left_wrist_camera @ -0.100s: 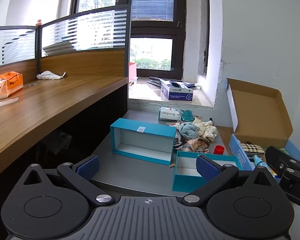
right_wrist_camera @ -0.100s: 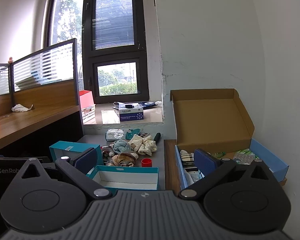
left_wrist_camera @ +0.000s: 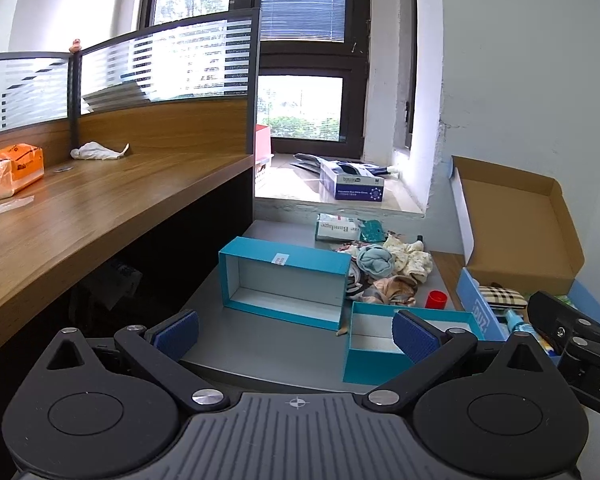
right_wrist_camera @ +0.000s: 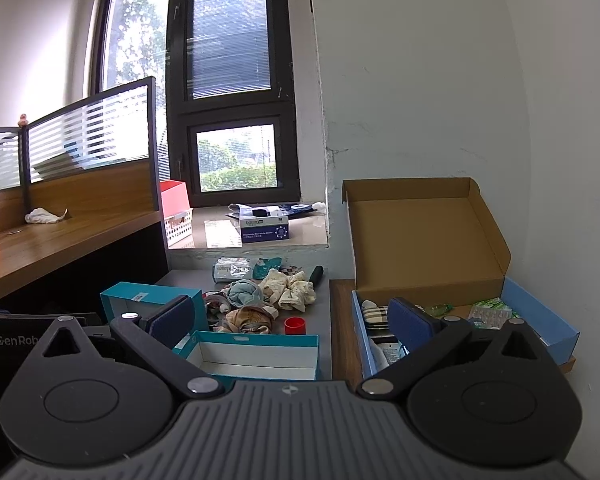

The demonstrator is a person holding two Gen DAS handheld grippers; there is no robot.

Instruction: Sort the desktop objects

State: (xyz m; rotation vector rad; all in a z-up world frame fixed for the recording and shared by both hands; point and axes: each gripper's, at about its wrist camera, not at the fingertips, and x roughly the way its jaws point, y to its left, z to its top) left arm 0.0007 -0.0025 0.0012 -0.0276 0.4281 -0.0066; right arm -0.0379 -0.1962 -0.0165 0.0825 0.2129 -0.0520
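Note:
Two empty teal boxes sit on a low grey table: a far one and a near one. Behind them lies a pile of cloth scrunchies, a red cap and a bandage packet. An open cardboard box with small items stands at the right. My left gripper is open and empty, held above the table's near edge. My right gripper is open and empty over the near teal box.
A wooden desk with a partition runs along the left, carrying an orange packet and a white crumpled tissue. A glove box sits on the windowsill. A white wall closes the right side.

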